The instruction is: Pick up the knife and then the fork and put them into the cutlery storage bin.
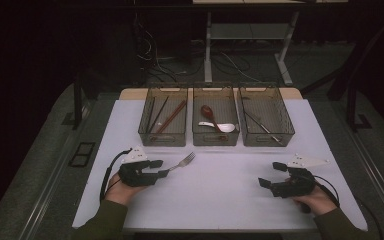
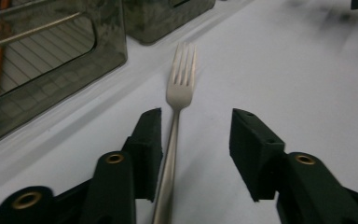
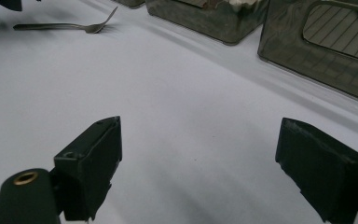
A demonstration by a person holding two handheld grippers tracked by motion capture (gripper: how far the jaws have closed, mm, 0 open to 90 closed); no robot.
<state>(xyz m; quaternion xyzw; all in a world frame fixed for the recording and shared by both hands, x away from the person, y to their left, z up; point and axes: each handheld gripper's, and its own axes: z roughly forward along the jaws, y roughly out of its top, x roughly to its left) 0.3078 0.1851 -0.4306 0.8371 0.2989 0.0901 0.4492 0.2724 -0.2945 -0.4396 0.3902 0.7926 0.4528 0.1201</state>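
Observation:
A silver fork lies on the white mat, tines toward the bins. My left gripper rests on the mat at the fork's handle end. In the left gripper view the fork runs between the jaws of that gripper. Its handle lies close along the left jaw, and a wide gap separates it from the right jaw, so the jaws are open around it. My right gripper sits low over the mat at the right, open with nothing between its fingers. The fork shows far off in its view.
Three smoky clear bins stand in a row at the mat's far side. The left bin holds chopsticks, the middle bin a brown spoon and a white spoon, the right bin metal cutlery. Table legs and cables lie beyond.

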